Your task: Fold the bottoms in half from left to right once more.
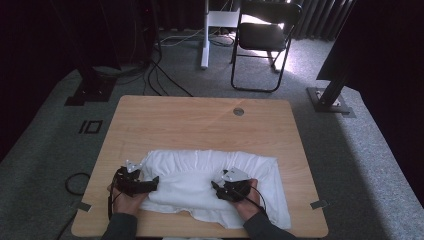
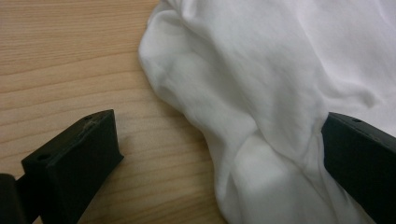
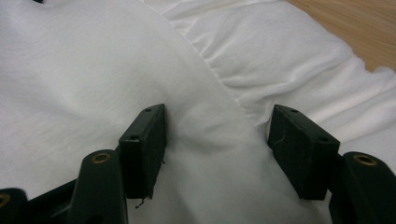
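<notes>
Cloth: a white garment [image 1: 210,182], crumpled and partly folded, lies on the near half of the wooden worktop [image 1: 200,120], its long axis running from 9 to 3 o'clock in the high view.
Left tongs [image 1: 150,185]: at the cloth's 9 o'clock edge, jaws wide; in the left gripper view that edge [image 2: 261,154] sits between them, one jaw over bare wood, the other against the fabric, no pinch.
Right tongs [image 1: 216,189]: over the cloth just right of its middle, toward 5 o'clock; jaws spread wide, a soft ridge of fabric [image 3: 210,135] between them, unclamped.
Key relation: both tongs straddle fabric; closing would likely catch the edge at left and the ridge at right.
Nearer hand: roughly equal.
</notes>
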The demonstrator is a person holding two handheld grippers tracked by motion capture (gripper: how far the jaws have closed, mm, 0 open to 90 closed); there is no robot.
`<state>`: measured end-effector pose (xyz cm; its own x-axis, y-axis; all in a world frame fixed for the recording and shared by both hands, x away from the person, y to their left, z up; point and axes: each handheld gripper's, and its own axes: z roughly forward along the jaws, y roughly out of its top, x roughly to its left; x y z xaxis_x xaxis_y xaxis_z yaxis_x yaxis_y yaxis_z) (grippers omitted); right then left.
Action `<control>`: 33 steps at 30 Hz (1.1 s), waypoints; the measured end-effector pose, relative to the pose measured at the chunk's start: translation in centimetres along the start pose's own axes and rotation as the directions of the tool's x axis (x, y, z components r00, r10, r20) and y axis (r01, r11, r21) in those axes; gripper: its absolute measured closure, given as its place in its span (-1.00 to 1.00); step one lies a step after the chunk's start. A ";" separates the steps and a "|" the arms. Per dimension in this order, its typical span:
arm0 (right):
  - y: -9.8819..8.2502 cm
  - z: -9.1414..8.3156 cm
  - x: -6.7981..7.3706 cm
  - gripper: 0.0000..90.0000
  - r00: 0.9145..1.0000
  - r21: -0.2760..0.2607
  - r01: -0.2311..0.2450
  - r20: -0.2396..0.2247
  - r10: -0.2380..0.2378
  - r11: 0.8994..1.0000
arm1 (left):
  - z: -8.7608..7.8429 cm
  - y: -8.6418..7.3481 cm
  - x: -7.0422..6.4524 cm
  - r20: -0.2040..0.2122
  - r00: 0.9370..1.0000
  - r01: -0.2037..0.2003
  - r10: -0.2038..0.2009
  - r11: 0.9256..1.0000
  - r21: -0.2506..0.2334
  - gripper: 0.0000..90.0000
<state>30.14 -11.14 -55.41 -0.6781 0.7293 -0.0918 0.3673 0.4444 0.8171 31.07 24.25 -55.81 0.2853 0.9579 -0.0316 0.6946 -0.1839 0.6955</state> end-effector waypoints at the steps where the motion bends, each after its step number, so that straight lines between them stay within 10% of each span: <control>1: 0.0 0.0 0.0 -0.19 1.000 0.000 0.000 0.000 0.000 1.000 | 0.0 0.0 -0.2 0.000 1.000 -0.003 0.003 1.000 0.002 -1.00; 11: -0.1 0.0 0.0 -0.19 1.000 -0.004 -0.002 -0.002 0.002 1.000 | -0.9 -0.4 -2.1 0.022 0.999 -0.037 0.037 0.999 -0.006 -0.52; 22: -0.1 0.0 0.0 -0.19 1.000 -0.005 -0.001 -0.002 0.001 1.000 | -0.9 -0.2 -2.4 0.110 0.994 0.000 0.002 1.000 -0.019 0.77; 33: 0.2 0.3 -0.5 -0.20 1.000 0.001 0.002 -0.027 -0.002 1.000 | -1.8 0.7 -1.6 0.137 0.990 0.032 -0.020 0.996 -0.086 0.89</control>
<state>30.77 -11.27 -55.39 -0.6955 0.7143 -0.0779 0.3667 0.4461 0.8164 29.91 22.93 -53.96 0.3592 0.9222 -0.1431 0.6437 -0.1338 0.7535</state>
